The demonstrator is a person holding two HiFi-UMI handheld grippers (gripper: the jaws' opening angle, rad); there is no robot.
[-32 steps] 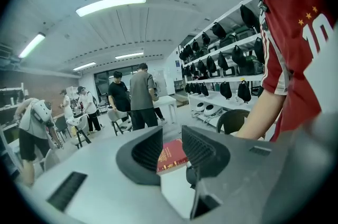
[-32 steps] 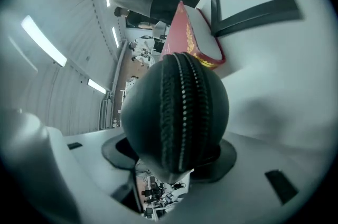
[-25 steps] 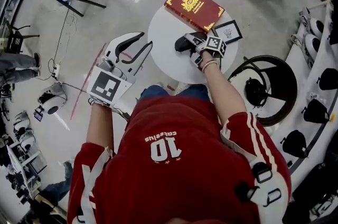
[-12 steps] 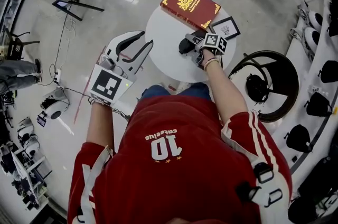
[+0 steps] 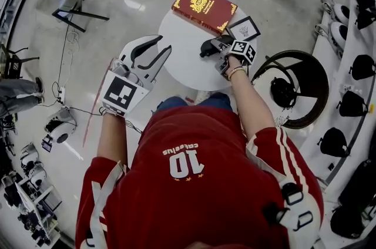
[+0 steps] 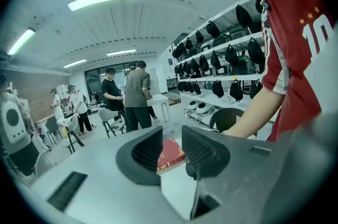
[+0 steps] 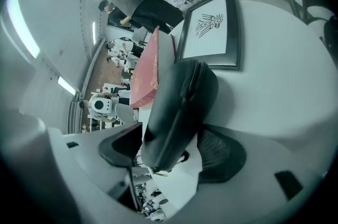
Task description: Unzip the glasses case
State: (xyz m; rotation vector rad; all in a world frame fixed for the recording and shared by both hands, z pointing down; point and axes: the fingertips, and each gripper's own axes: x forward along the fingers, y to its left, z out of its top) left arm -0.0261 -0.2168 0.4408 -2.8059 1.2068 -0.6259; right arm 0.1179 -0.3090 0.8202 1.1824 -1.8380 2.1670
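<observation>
Well, the round white table point(image 5: 179, 63) carries a red book point(image 5: 203, 7) with a gold crest whose lettering I cannot read, a framed drawing point(image 5: 244, 28), and, near my side, the black glasses case point(image 7: 179, 106), apparently zipped. My right claw point(image 7: 174, 151) has just been opening, its spread jaws astride the case, probably to regrip. My left claw point(image 5: 163, 45) waits wide and empty.

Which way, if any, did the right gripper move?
Yes: the right gripper slid rightward to below the picture frame, its jaws just opening around the glasses case.
</observation>
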